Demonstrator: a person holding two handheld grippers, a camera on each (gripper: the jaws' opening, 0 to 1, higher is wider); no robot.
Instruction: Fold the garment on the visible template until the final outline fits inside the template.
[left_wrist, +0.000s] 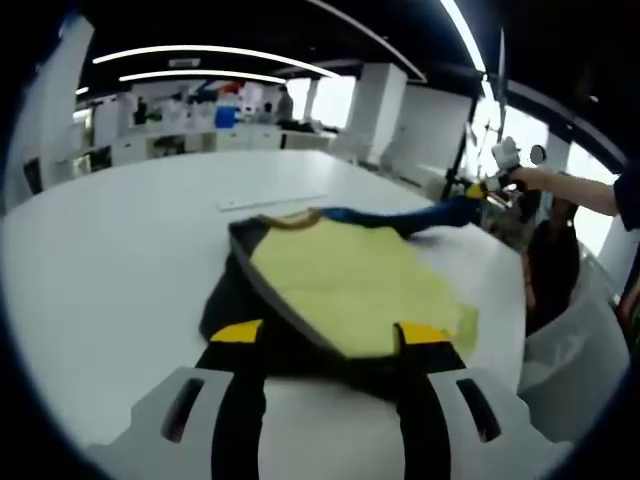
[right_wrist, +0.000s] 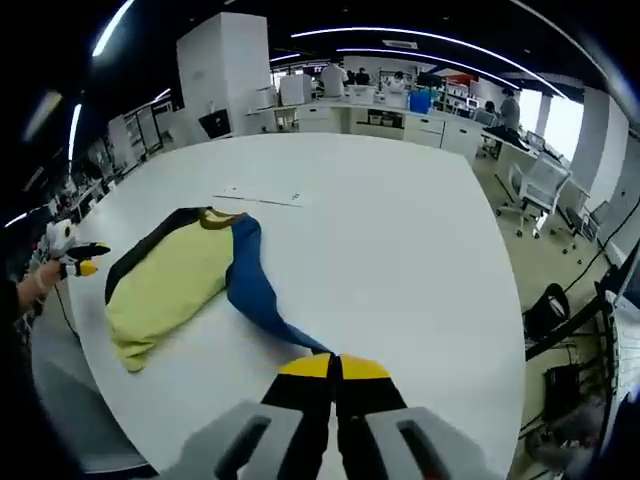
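The garment (left_wrist: 340, 270) lies on the white table (left_wrist: 110, 260), yellow in the body with a dark side panel and a blue sleeve (left_wrist: 400, 215). My left gripper (left_wrist: 331, 332) is open, its yellow-tipped jaws wide apart on either side of the garment's dark near edge. My right gripper (right_wrist: 335, 368) is shut on the end of the blue sleeve (right_wrist: 255, 285), which stretches from the garment (right_wrist: 170, 275) to the jaws. The right gripper (left_wrist: 488, 186) also appears at the sleeve's far end. The left gripper (right_wrist: 78, 262) sits beside the dark side. A thin pale template strip (right_wrist: 262, 195) lies beyond the collar.
A person's forearm (left_wrist: 580, 190) reaches in from the right, and a hand (right_wrist: 30, 285) shows at the left. The round table edge (right_wrist: 500, 300) drops off to the floor, with office chairs (right_wrist: 540, 190) and desks beyond. Bare tabletop (right_wrist: 380, 230) spreads right of the garment.
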